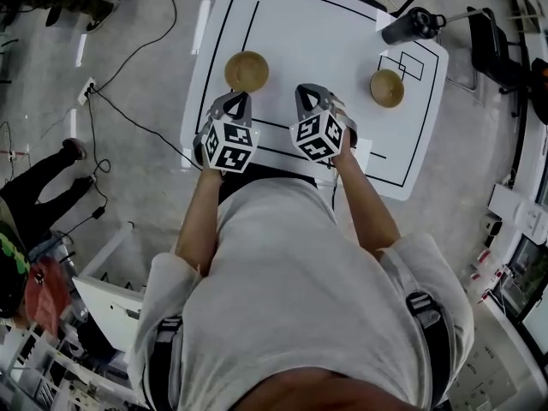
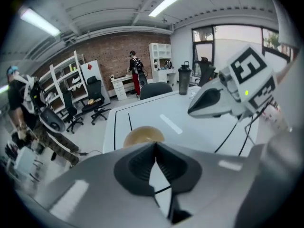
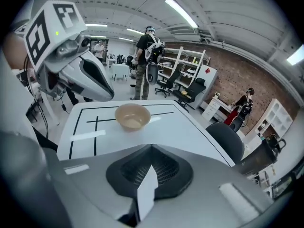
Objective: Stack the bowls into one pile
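Two tan bowls stand on the white table (image 1: pixel 334 32). One bowl (image 1: pixel 247 71) is at the left, the other bowl (image 1: pixel 387 87) is at the right near small black rectangles. My left gripper (image 1: pixel 237 103) hovers just short of the left bowl (image 2: pixel 144 136), jaws shut and empty. My right gripper (image 1: pixel 309 95) hangs beside it over the table's middle, also shut with nothing in it. In the right gripper view the left bowl (image 3: pixel 133 116) lies ahead, with the left gripper (image 3: pixel 97 87) at its left. The right gripper (image 2: pixel 209 101) shows at the upper right of the left gripper view.
A black bottle (image 1: pixel 409 26) stands at the table's far right corner, and a dark office chair (image 3: pixel 231 141) sits behind the table. Cables (image 1: pixel 128 114) run over the floor at the left. People stand off to the left of the table, and shelves line the room.
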